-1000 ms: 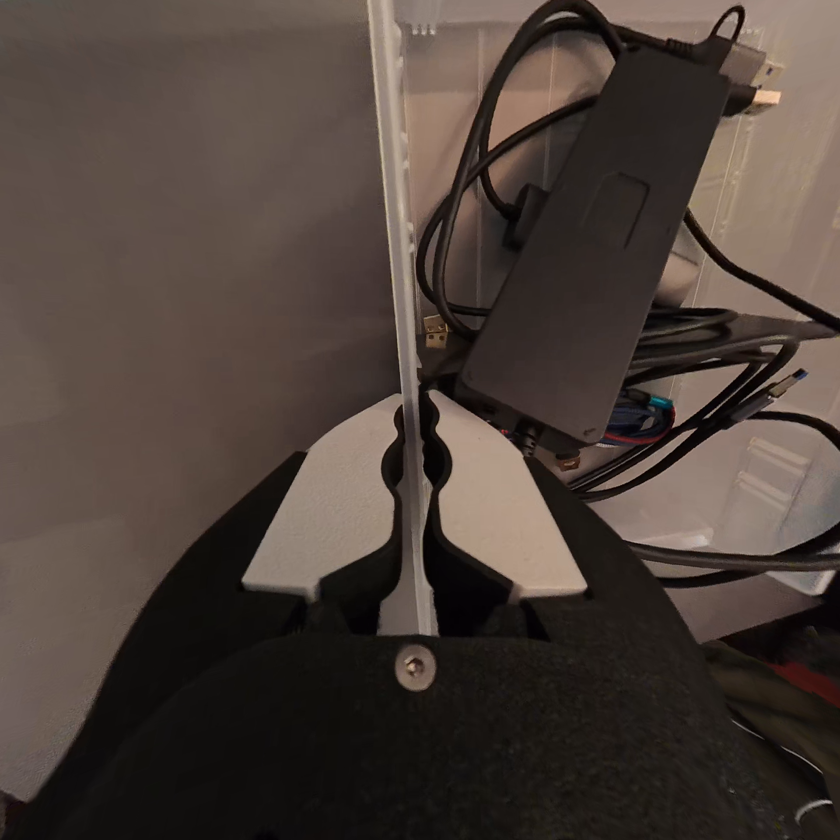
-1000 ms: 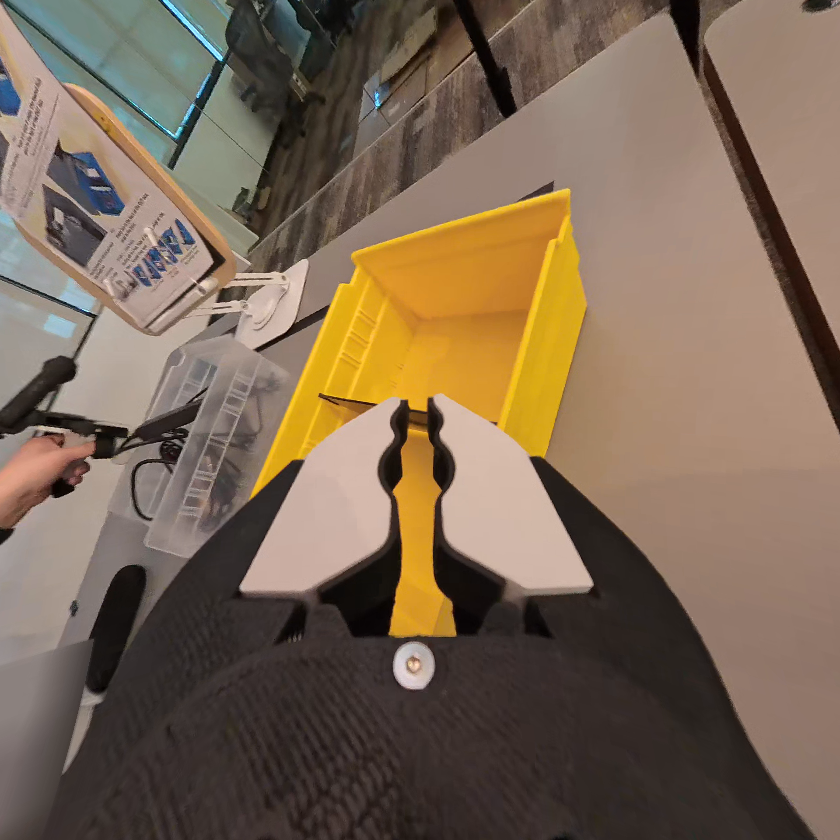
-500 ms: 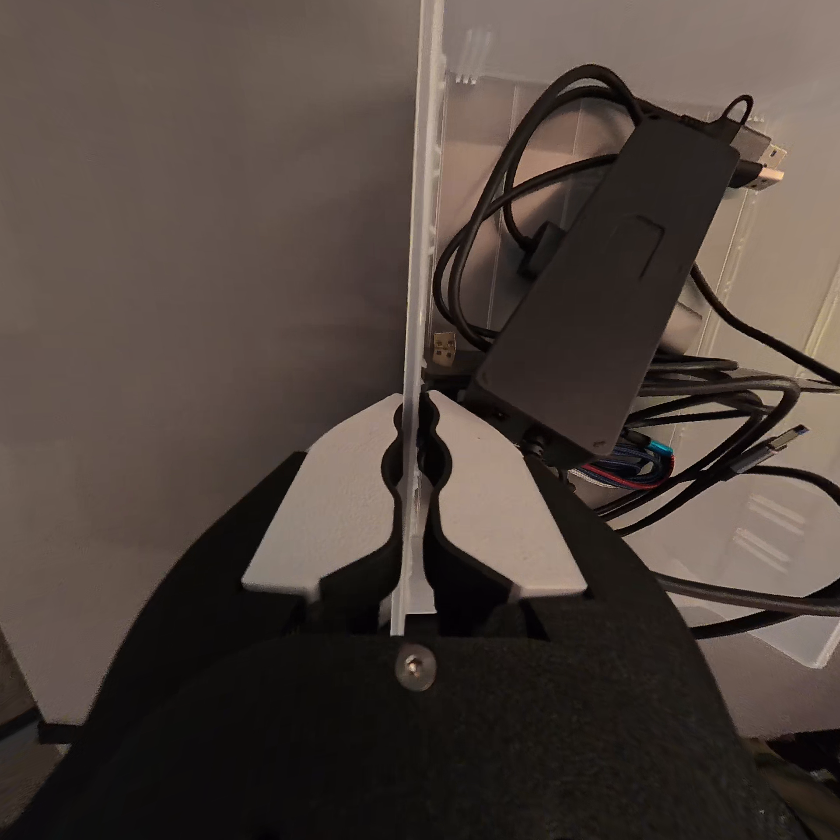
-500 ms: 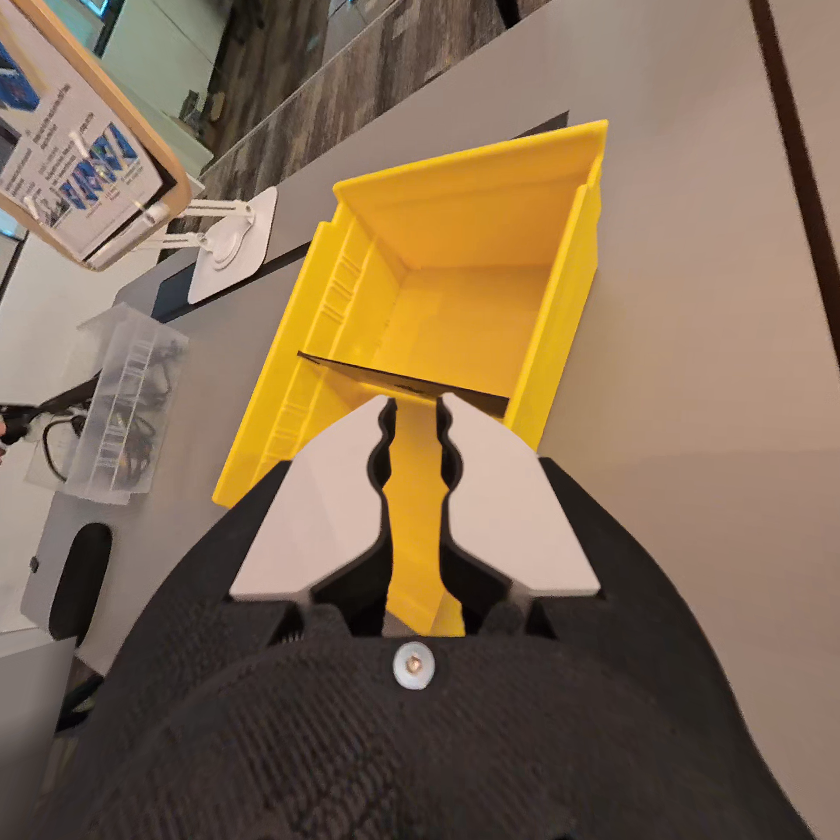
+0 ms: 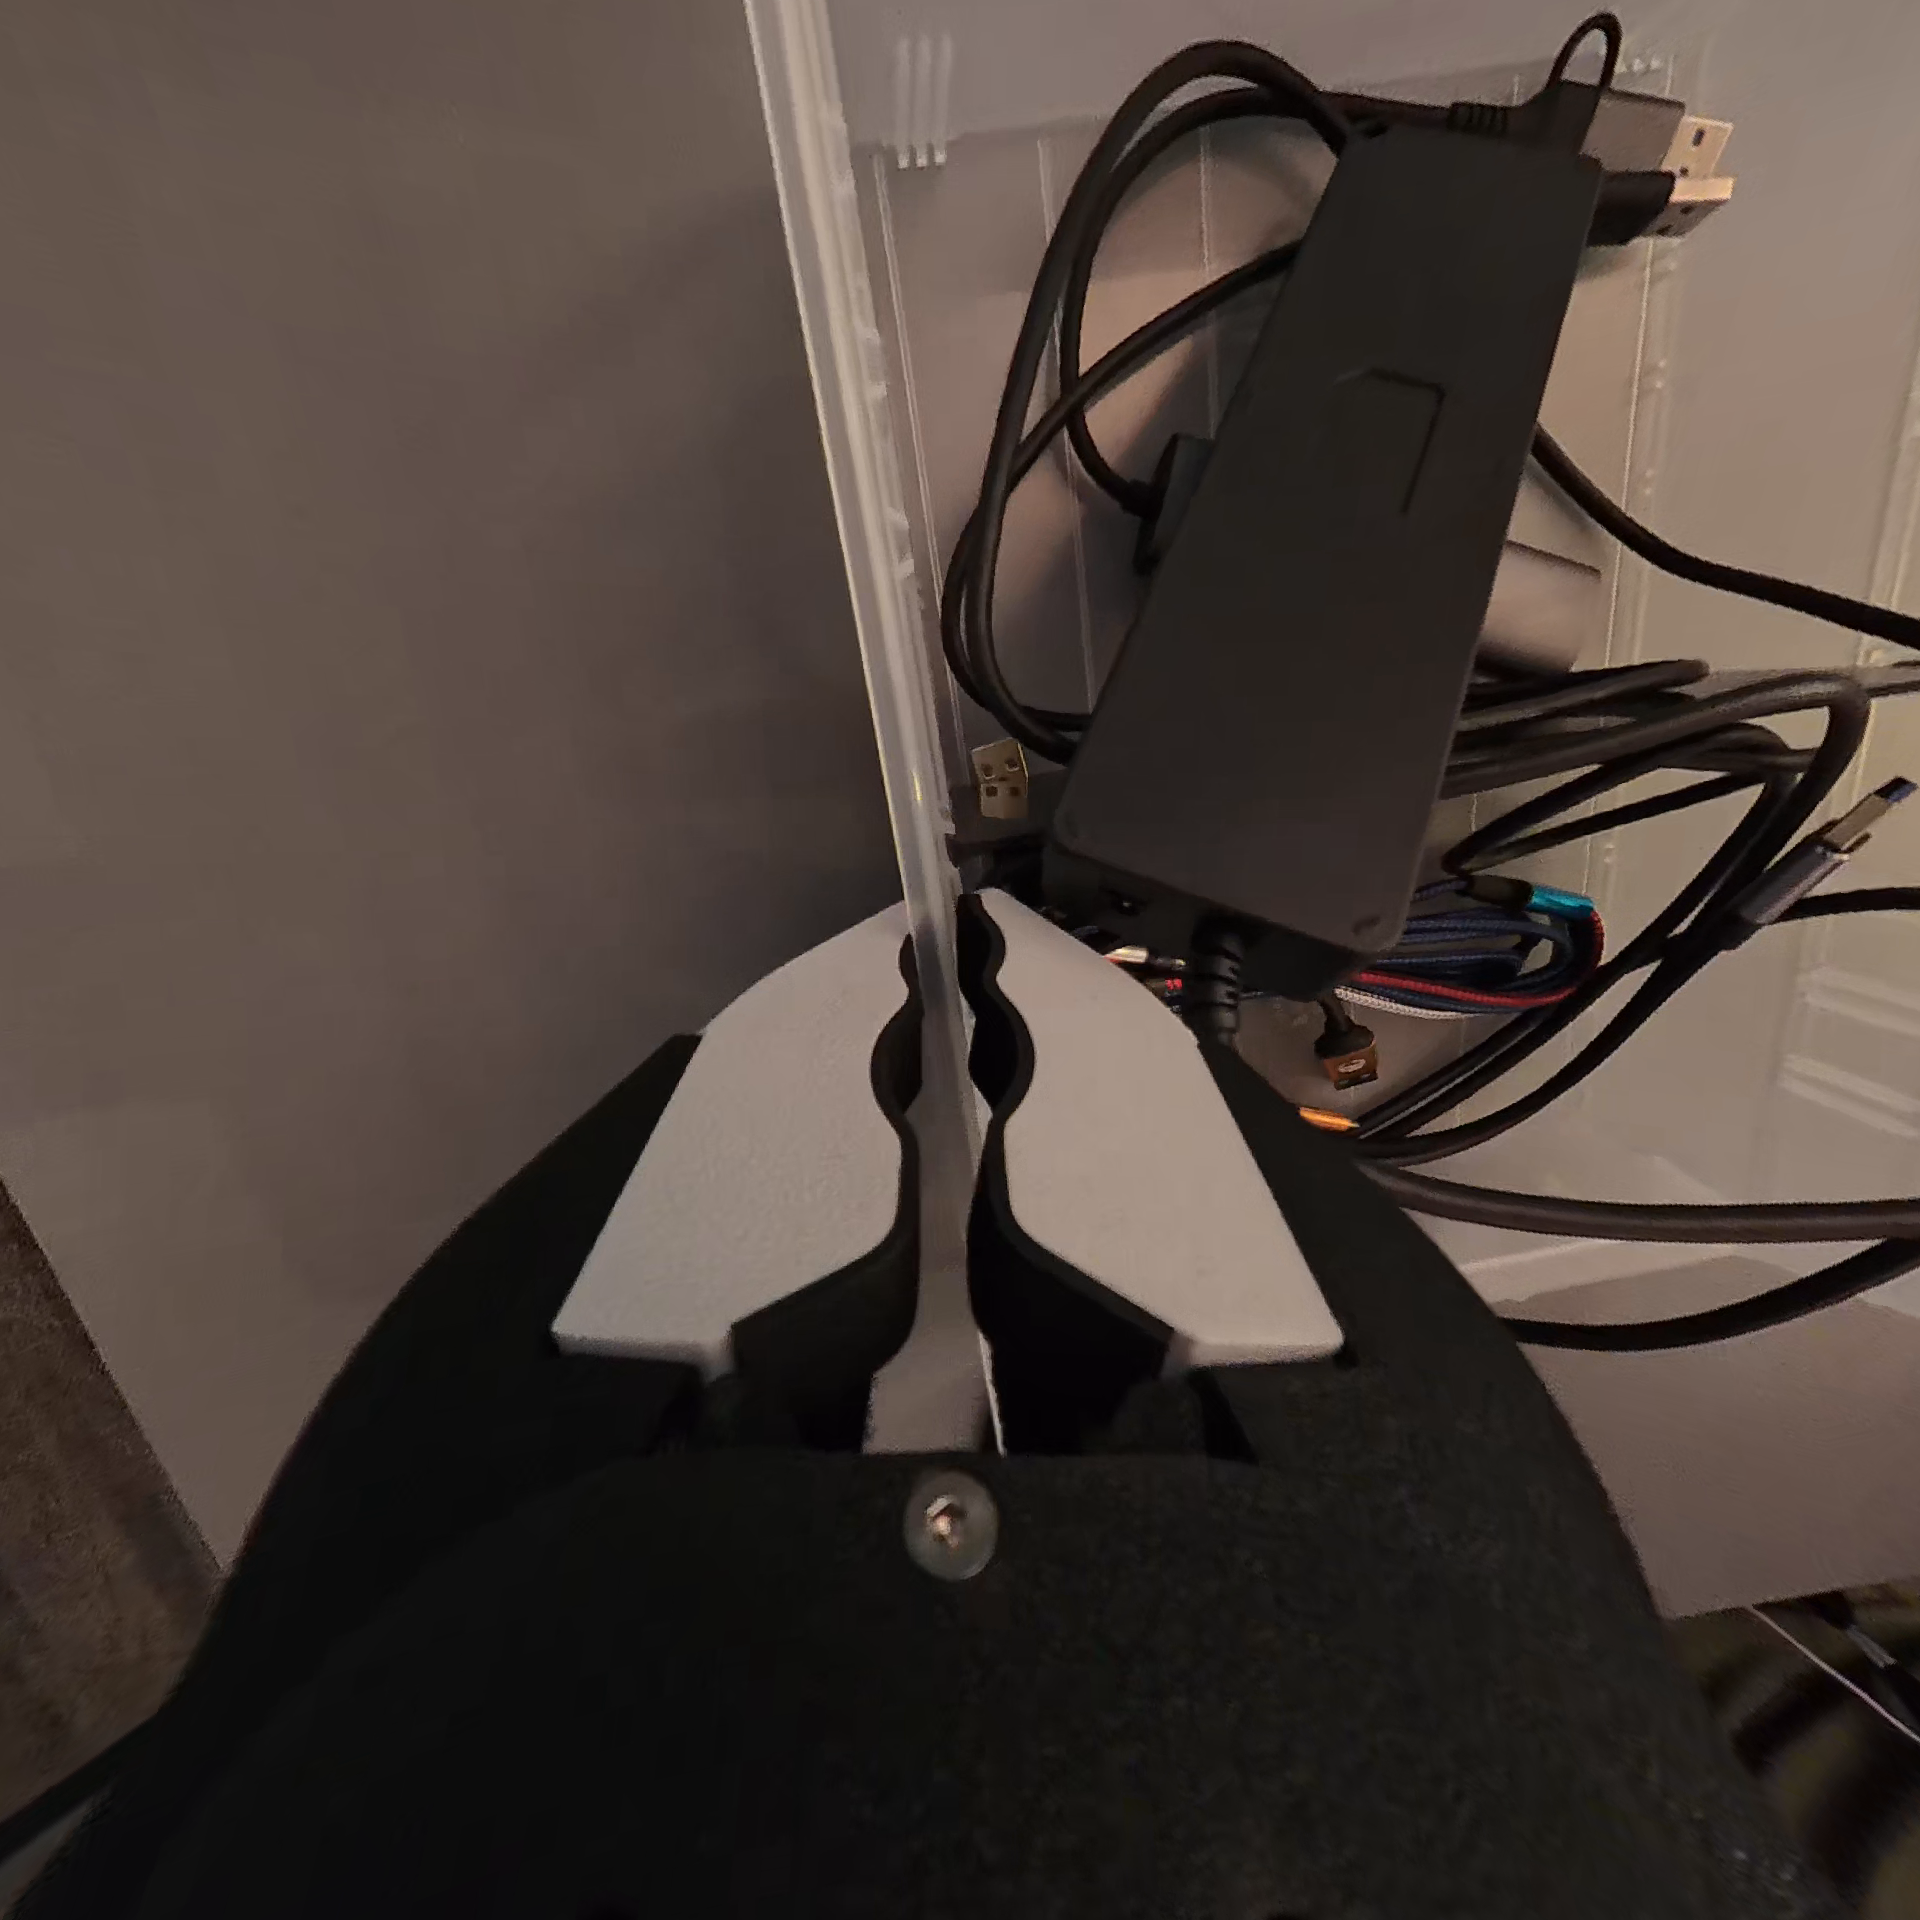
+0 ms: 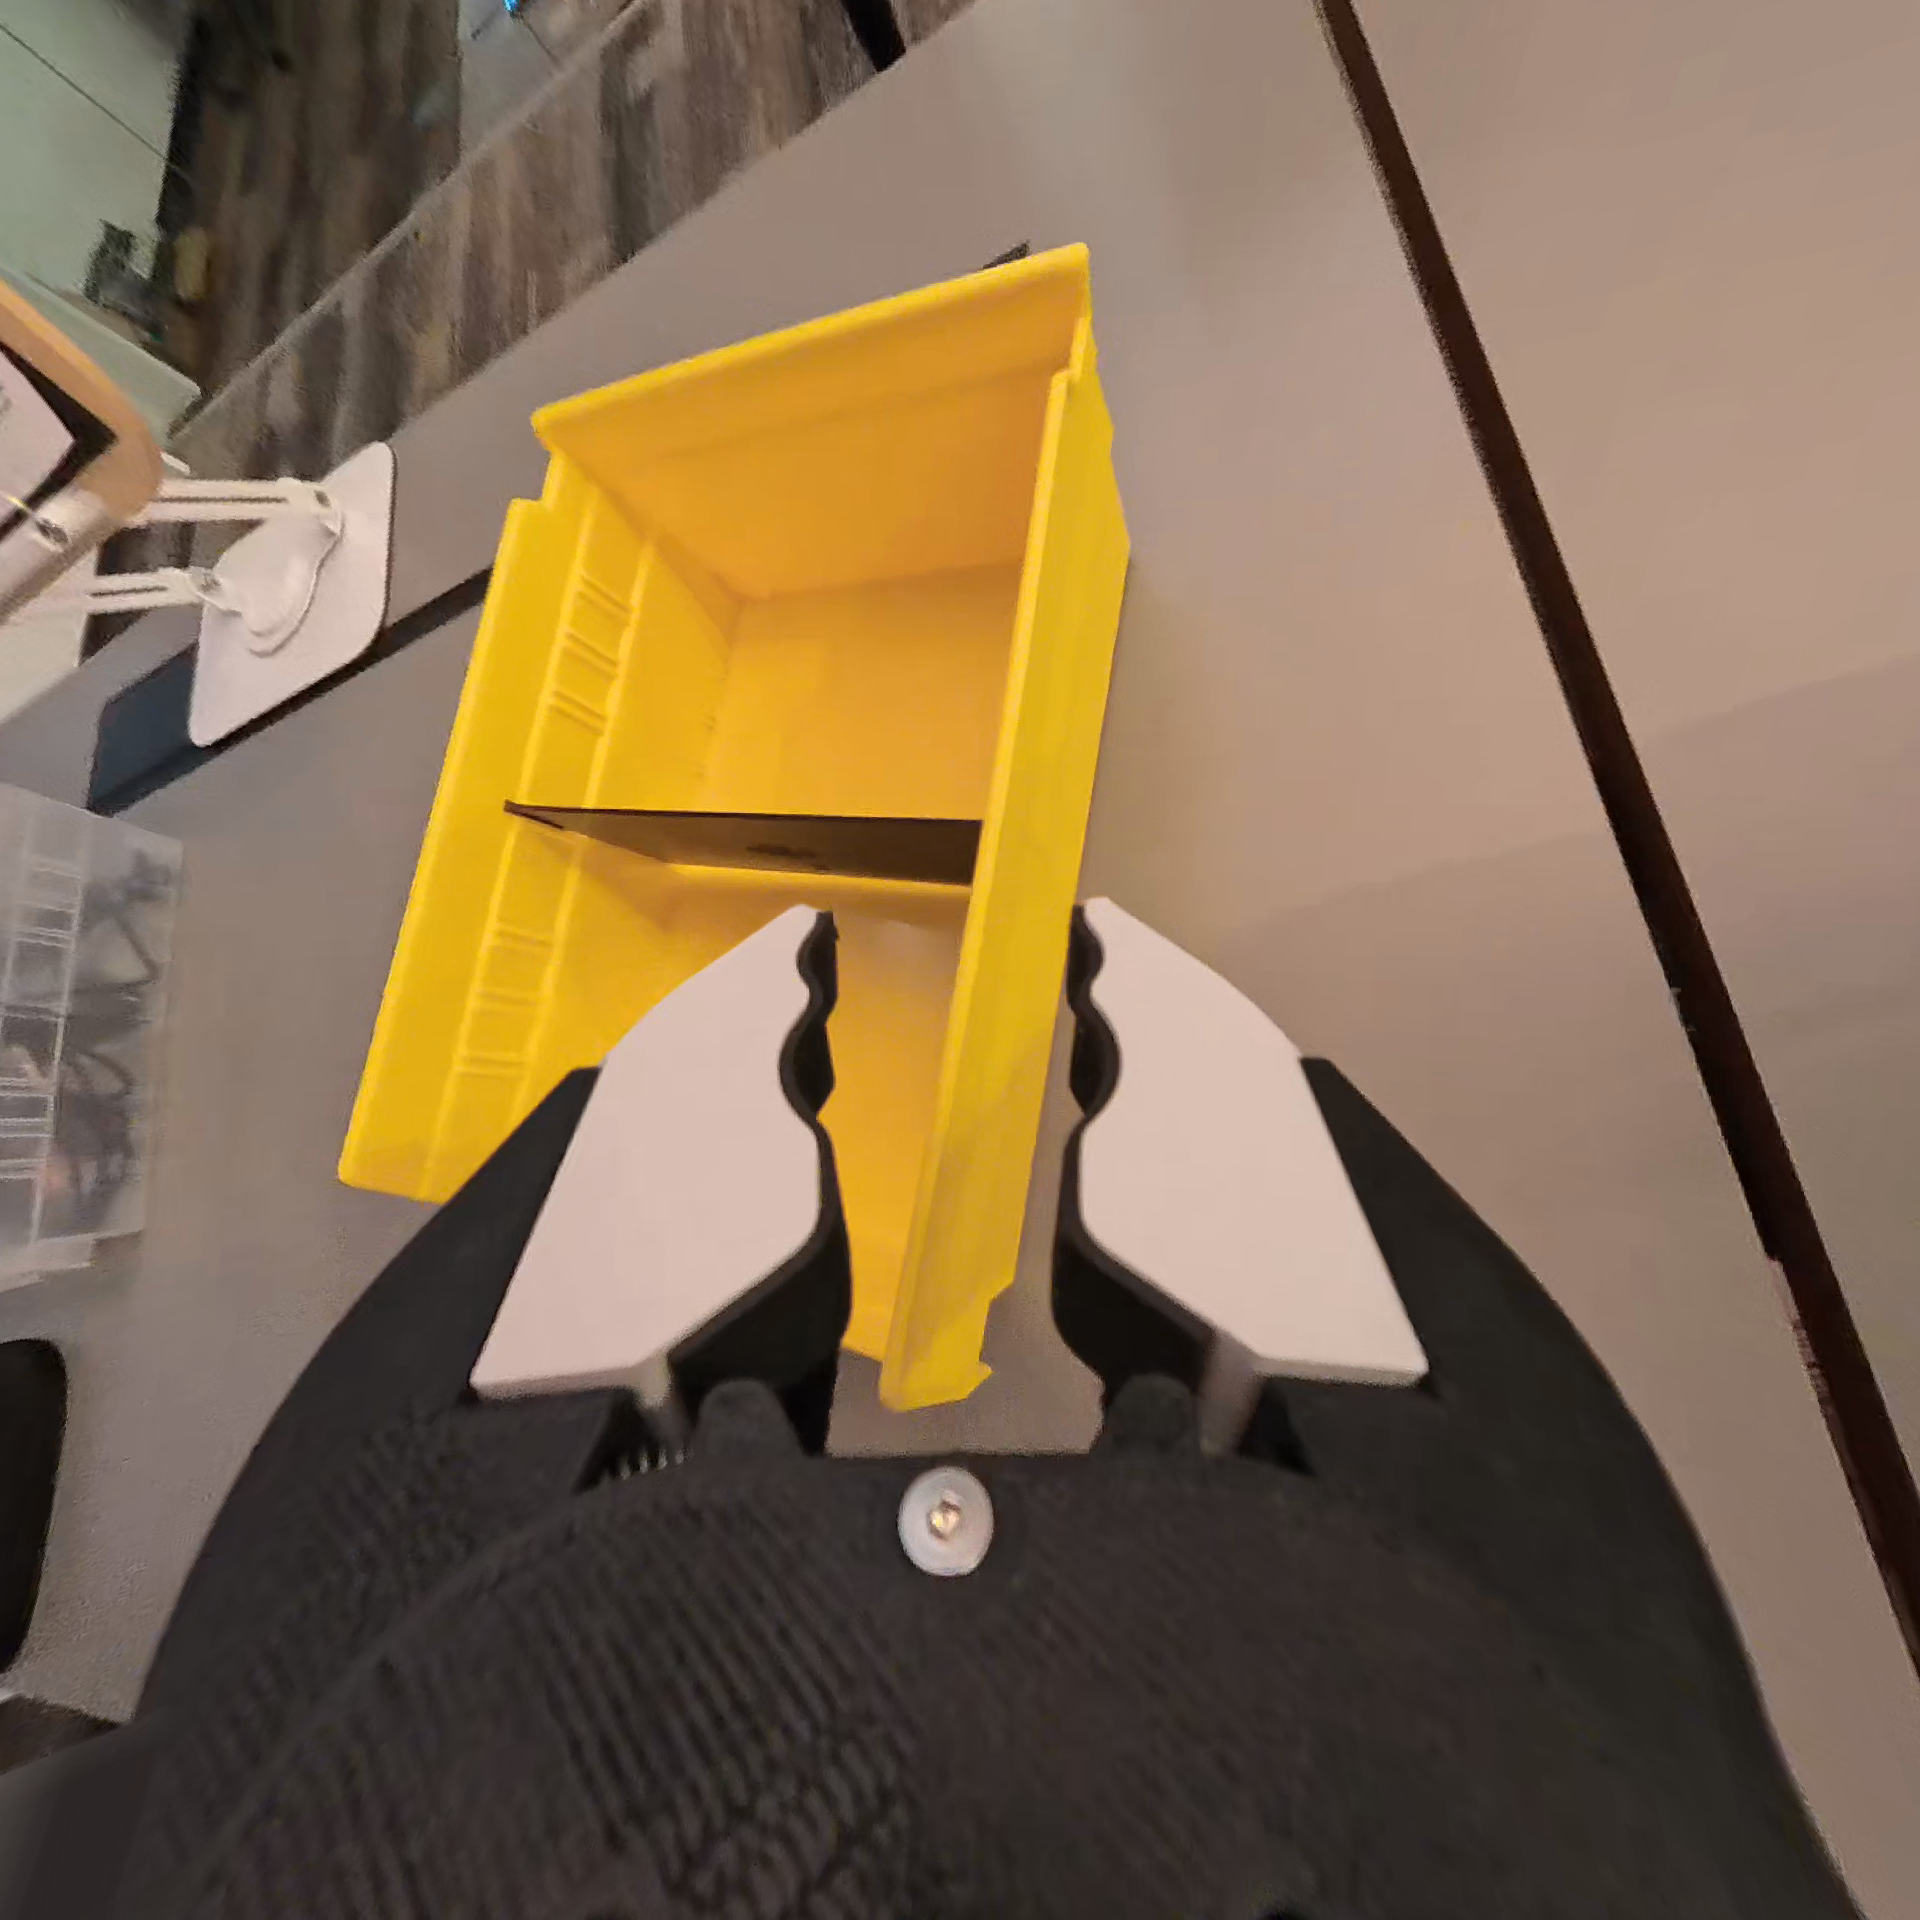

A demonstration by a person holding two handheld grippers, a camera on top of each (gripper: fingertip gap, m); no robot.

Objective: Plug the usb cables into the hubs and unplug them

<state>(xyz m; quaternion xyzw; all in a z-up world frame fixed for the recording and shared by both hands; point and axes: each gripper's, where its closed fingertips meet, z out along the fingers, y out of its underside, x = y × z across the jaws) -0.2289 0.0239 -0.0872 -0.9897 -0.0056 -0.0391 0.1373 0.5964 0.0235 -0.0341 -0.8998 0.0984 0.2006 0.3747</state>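
Black hub (image 5: 1320, 540) atop tangled cables (image 5: 1621, 790) in clear box (image 5: 873, 436)

— What carries everything here?
— A grey worktop (image 6: 1299, 520). A dark seam runs along it on the right, with another grey slab beyond.
— And what sits straight on it?
— A yellow plastic bin (image 6: 582, 831), open on top, with a black divider (image 6: 748, 836) across its inside. Well apart to the left stands a clear plastic box (image 6: 73, 1018) with dark cables inside.
— Anything farther back?
— A white flat stand base (image 6: 301, 592) near the far edge, its thin white arms holding a wood-framed board (image 6: 62, 488).
— And in the left wrist view?
— The same clear plastic box on the grey surface, its wall (image 5: 883, 582) seen edge-on.
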